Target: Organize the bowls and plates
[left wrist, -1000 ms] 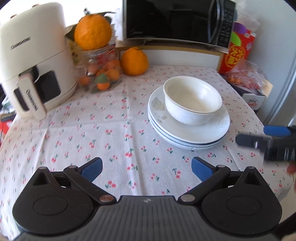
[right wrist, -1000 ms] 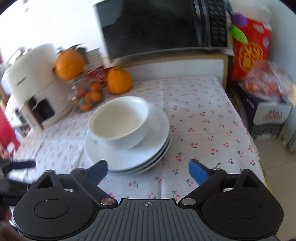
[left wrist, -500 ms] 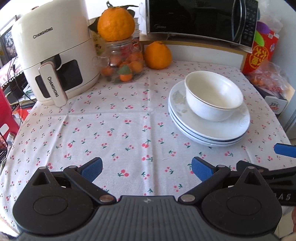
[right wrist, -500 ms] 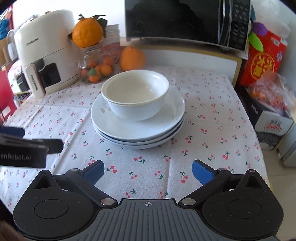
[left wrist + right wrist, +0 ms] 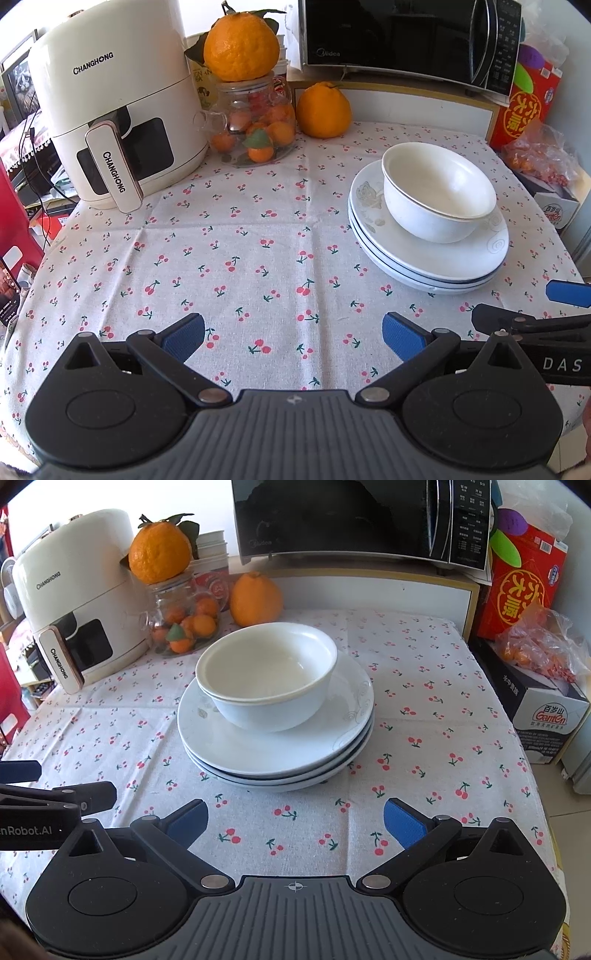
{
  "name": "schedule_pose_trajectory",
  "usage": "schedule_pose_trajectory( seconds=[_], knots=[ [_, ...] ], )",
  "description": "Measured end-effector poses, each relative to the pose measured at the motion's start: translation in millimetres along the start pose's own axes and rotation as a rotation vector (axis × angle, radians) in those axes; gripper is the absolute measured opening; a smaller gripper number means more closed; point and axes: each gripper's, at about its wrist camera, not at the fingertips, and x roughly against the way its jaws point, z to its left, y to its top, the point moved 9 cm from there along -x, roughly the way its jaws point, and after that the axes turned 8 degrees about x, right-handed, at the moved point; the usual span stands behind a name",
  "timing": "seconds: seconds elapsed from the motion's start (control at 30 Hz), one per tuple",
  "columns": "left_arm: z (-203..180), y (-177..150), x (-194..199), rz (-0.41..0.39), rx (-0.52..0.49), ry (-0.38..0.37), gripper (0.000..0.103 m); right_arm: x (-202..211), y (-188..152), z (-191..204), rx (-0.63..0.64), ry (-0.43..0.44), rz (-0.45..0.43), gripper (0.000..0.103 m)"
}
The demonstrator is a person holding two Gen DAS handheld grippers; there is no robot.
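White air fryer left of plates.

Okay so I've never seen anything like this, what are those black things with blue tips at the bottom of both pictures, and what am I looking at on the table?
Those are handheld grippers, one in each of a person's hands, each carrying a fisheye camera looking along its two blue-tipped fingers. One picture comes from the left gripper, the other from the right gripper. Both are open and hold nothing. On the cherry-print tablecloth sits a stack of plates with nested white bowls on top. Behind stand an air fryer, a glass jar of small oranges, two large oranges and a microwave.
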Motion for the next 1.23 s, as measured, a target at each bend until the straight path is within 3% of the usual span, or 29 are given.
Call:
schedule_pose_trajectory(
  seconds=[1.03, 1.23],
  knots=[
    [-1.3, 2.1, 1.0, -0.001, 0.002, -0.005, 0.103, 1.4, 0.5, -4.5, -0.019, -0.015, -0.01, 0.102],
    [-5.0, 1.8, 1.3, 0.014, -0.012, -0.041, 0.103, 0.7, 0.5, -4.0, -0.02, -0.021, -0.01, 0.102]
  ],
)
